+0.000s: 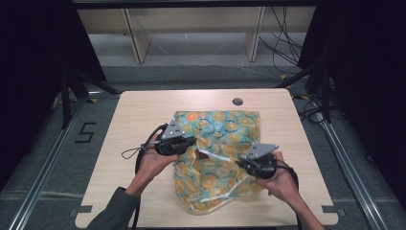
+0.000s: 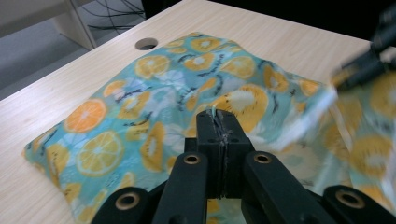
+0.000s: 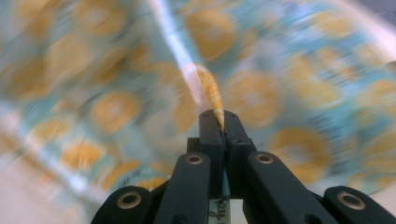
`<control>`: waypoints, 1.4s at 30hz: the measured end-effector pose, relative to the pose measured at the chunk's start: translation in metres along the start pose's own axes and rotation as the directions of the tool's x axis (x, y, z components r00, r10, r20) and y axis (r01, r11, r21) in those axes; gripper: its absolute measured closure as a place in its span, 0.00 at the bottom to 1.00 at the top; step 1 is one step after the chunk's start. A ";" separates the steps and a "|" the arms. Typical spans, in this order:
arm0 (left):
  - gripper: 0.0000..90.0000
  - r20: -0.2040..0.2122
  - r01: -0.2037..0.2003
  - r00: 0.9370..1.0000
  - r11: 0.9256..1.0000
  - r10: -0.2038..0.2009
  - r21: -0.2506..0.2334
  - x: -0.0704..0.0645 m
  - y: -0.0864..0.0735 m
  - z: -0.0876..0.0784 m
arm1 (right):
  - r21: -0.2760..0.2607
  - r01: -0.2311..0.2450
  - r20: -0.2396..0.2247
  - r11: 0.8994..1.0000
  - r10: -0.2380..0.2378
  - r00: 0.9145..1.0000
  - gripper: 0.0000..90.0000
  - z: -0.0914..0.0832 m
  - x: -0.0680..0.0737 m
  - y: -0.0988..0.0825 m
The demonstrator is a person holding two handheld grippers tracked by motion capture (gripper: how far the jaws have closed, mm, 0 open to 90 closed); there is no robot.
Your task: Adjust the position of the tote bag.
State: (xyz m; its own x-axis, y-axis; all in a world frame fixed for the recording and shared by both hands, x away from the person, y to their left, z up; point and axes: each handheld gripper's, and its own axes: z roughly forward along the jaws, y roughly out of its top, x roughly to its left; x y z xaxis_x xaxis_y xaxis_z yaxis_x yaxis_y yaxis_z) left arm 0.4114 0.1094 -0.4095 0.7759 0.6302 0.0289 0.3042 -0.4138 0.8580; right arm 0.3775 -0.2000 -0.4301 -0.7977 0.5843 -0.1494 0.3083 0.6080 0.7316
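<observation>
A teal cloth printed with orange slices lies rumpled on the light wooden table. My left gripper is shut on a fold at the cloth's left side. In the left gripper view the jaws meet with thin fabric pinched between them, and the cloth spreads out behind. My right gripper is at the cloth's near right. In the blurred right gripper view it is shut on a hemmed edge of the cloth. The right gripper is also blurred at the far right of the left gripper view.
A round cable hole sits near the table's far edge, just past the cloth. Behind the table stands a pale shelf frame, with cables on the floor at the back right. Metal rails run along both sides.
</observation>
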 end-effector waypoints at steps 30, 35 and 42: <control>0.54 0.012 -0.081 0.997 0.995 0.081 0.053 -0.035 -0.037 -0.006 | 0.060 -0.222 0.016 0.973 0.222 0.975 0.97 0.076 -0.075 0.018; 0.96 -0.060 -0.087 0.994 0.996 0.086 -0.015 -0.012 -0.016 0.019 | 0.062 -0.211 0.018 0.976 0.210 0.977 0.87 0.074 -0.072 0.015; 0.98 -0.032 0.130 0.991 0.991 -0.131 -0.036 0.033 -0.012 0.042 | -0.024 -0.181 0.006 0.983 0.181 0.984 0.63 0.035 -0.067 0.029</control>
State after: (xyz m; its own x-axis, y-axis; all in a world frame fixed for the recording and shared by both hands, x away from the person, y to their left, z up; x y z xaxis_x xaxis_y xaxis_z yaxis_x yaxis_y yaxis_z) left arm 0.4566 0.1077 -0.4402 0.7111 0.6998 -0.0675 0.3827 -0.3048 0.8722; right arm 0.4580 -0.2032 -0.4223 -0.7256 0.6879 -0.0189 0.4345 0.4793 0.7625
